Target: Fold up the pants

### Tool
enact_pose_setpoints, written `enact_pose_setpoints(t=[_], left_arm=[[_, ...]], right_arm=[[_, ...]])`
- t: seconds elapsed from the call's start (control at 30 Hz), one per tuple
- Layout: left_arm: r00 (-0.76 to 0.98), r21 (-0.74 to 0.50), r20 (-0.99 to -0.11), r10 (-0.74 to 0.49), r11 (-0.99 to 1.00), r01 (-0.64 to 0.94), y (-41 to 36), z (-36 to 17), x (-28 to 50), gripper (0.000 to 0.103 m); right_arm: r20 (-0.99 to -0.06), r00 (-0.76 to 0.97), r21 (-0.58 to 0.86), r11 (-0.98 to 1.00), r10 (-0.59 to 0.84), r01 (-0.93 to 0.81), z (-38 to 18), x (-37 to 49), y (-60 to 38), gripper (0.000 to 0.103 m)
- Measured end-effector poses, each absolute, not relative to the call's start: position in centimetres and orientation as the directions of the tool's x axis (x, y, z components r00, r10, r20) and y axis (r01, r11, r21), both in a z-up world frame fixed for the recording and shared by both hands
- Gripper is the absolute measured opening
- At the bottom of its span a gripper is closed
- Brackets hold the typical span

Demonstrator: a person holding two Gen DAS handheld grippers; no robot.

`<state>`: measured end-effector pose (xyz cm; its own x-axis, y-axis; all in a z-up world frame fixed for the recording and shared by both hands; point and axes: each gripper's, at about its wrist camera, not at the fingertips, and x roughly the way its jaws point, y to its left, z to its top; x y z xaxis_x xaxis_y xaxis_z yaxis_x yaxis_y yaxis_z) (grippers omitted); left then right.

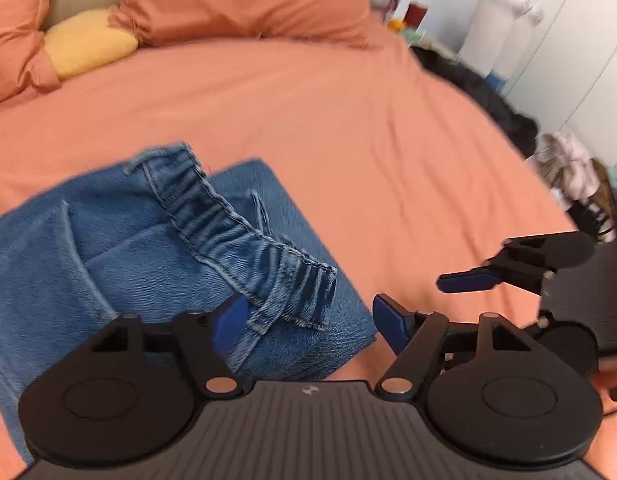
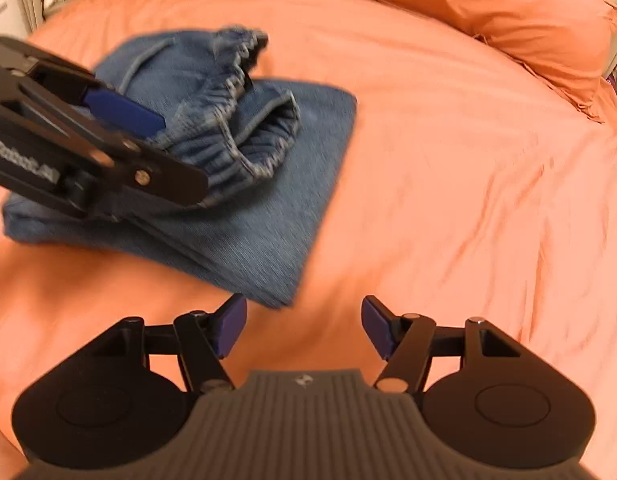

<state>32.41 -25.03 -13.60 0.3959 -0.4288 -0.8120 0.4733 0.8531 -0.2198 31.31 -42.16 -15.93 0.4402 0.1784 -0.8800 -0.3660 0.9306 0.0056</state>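
Folded pants (image 1: 148, 248) on bed (image 1: 348, 128), left gripper (image 1: 308, 320) jaws spread over waistband, right gripper (image 2: 302, 330) jaws apart, empty

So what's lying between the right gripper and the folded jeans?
Nothing: the right wrist view shows only bare orange bedsheet between the right gripper and the jeans.

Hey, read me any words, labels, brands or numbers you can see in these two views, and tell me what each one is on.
"Robot.AI", roughly: white letters on the side of the left gripper, seen from the right wrist; the start is cut off and blurred.
Small round mark, no letters: on the left gripper's body, left wrist view.
Small logo, blurred, unreadable: on the right gripper body.
Jeans: no readable label.
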Motion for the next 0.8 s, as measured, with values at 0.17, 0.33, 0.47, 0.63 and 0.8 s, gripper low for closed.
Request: enact_pose_setpoints(t=[0.17, 0.33, 0.47, 0.63, 0.8], left_arm=[[0.479, -0.082, -0.812, -0.333, 0.878, 0.472, -19.3, -11.9, 31.8, 0.083], [0.523, 0.034, -0.826, -0.212, 0.906, 0.422, -13.4, -11.9, 30.8, 0.083], [0.527, 0.048, -0.836, -0.151, 0.937, 0.346, -9.0, -12.5, 31.1, 0.083], [0.511, 0.020, -0.846, -0.151, 0.949, 0.314, -5.7, -13.3, 30.9, 0.082], [0.508, -0.006, -0.844, -0.171, 0.951, 0.310, -4.2, -13.7, 31.1, 0.074]], right_arm=[[-0.845, 0.456, 0.140, 0.938, 0.280, -0.318, -12.6, 32.2, -40.8, 0.061], [-0.823, 0.474, 0.224, 0.945, 0.314, -0.237, -11.2, 36.0, -38.0, 0.066], [-0.836, 0.452, 0.280, 0.950, 0.311, -0.136, -12.3, 40.3, -36.2, 0.065], [-0.851, 0.404, 0.364, 0.931, 0.336, -0.008, -15.1, 43.9, -35.3, 0.038], [-0.841, 0.441, 0.313, 0.947, 0.314, -0.078, -11.7, 43.4, -33.9, 0.004]])
